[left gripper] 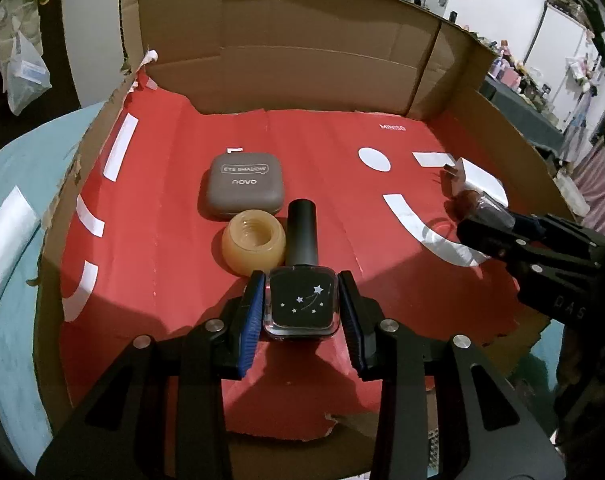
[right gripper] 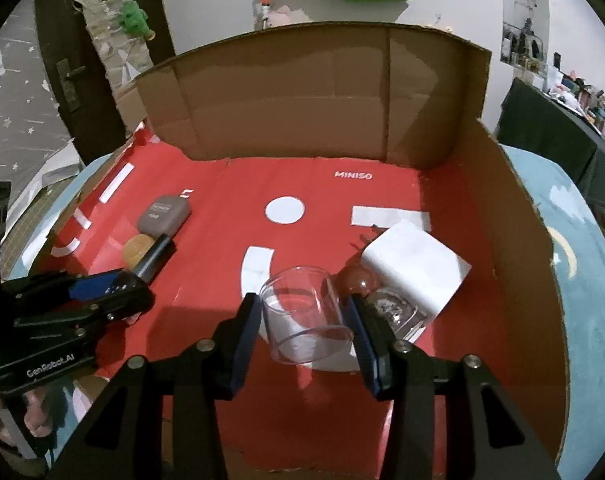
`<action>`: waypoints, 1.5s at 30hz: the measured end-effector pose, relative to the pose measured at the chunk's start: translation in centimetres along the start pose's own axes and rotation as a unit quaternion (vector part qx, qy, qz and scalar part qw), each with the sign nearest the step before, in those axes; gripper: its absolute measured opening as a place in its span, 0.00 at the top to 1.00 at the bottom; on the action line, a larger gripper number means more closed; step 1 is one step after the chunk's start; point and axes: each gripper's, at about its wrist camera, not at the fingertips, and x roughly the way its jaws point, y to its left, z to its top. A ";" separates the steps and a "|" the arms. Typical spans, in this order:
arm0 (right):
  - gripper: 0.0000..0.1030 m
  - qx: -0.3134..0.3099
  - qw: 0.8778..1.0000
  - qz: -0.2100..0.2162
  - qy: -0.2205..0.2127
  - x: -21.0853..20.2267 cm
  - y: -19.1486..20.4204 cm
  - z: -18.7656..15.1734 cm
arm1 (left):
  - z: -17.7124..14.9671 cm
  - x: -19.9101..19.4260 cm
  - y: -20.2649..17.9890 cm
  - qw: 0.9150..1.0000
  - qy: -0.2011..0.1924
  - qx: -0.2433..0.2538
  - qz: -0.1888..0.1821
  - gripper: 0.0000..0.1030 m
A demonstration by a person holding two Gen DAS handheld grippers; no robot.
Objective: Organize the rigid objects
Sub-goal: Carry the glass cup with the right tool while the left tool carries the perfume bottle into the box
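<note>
My left gripper is shut on a black nail-polish bottle with star marks, its long black cap pointing away. A tan round jar and a grey eye-shadow case lie just beyond it on the red sheet. My right gripper is shut on a clear glass cup lying on its side. A white charger block, a small brown ball and a clear jar sit right of it. The left gripper shows at the left of the right wrist view.
Everything lies in a shallow cardboard box lined with the red sheet, with tall back and side walls. The box rests on a light blue surface. The right gripper shows at the right edge of the left wrist view.
</note>
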 end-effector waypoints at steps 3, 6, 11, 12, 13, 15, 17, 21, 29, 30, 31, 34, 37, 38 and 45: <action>0.54 0.000 1.000 -0.003 0.000 0.1 0.0 0.1 | 0.0 0.0 0.0 1.000 0.000 0.000 0.001 0.67; 0.54 0.002 1.000 -0.002 0.004 0.2 -0.1 0.0 | 0.1 0.1 0.0 1.000 0.000 0.001 0.002 0.67; 0.54 0.009 1.000 0.004 0.014 0.9 -0.2 -0.2 | 0.1 0.0 0.0 1.000 -0.001 0.001 0.002 0.67; 0.54 0.010 1.000 0.005 0.015 1.0 -0.2 -0.2 | 0.1 0.0 0.0 1.000 -0.001 0.001 0.003 0.67; 0.54 0.010 1.000 0.005 0.015 1.0 -0.2 -0.2 | 0.1 0.0 0.0 1.000 0.000 0.001 0.003 0.67; 0.54 0.011 1.000 0.006 0.014 1.0 -0.2 -0.2 | 0.1 0.0 0.0 1.000 -0.001 0.001 0.003 0.67; 0.54 0.013 1.000 0.008 0.015 1.1 -0.2 -0.2 | 0.1 0.0 0.0 1.000 -0.001 0.001 0.002 0.67; 0.55 0.013 1.000 0.008 0.014 1.1 -0.3 -0.3 | 0.1 0.0 0.0 1.000 -0.001 0.002 0.003 0.67; 0.55 0.013 1.000 0.008 0.014 1.1 -0.2 -0.2 | 0.1 0.0 -0.1 1.000 -0.002 0.005 0.007 0.67; 0.56 0.013 1.000 0.008 0.014 1.2 -0.2 -0.2 | 0.1 0.0 -0.1 1.000 -0.002 0.005 0.007 0.67; 0.56 0.013 1.000 0.008 0.015 1.2 -0.2 -0.2 | 0.1 0.0 -0.1 1.000 -0.001 0.005 0.007 0.67; 0.56 0.014 1.000 0.008 0.016 1.3 -0.3 -0.3 | 0.1 0.0 -0.1 1.000 -0.002 0.006 0.008 0.67; 0.56 0.014 1.000 0.008 0.016 1.3 -0.2 -0.3 | 0.1 0.0 -0.2 1.000 -0.002 0.008 0.010 0.67; 0.57 0.013 1.000 0.008 0.016 1.3 -0.2 -0.3 | 0.1 0.0 -0.2 1.000 -0.002 0.009 0.012 0.67; 0.57 0.013 1.000 0.010 0.019 1.4 -0.3 -0.5 | 0.0 0.0 -0.3 1.000 -0.003 0.009 0.016 0.67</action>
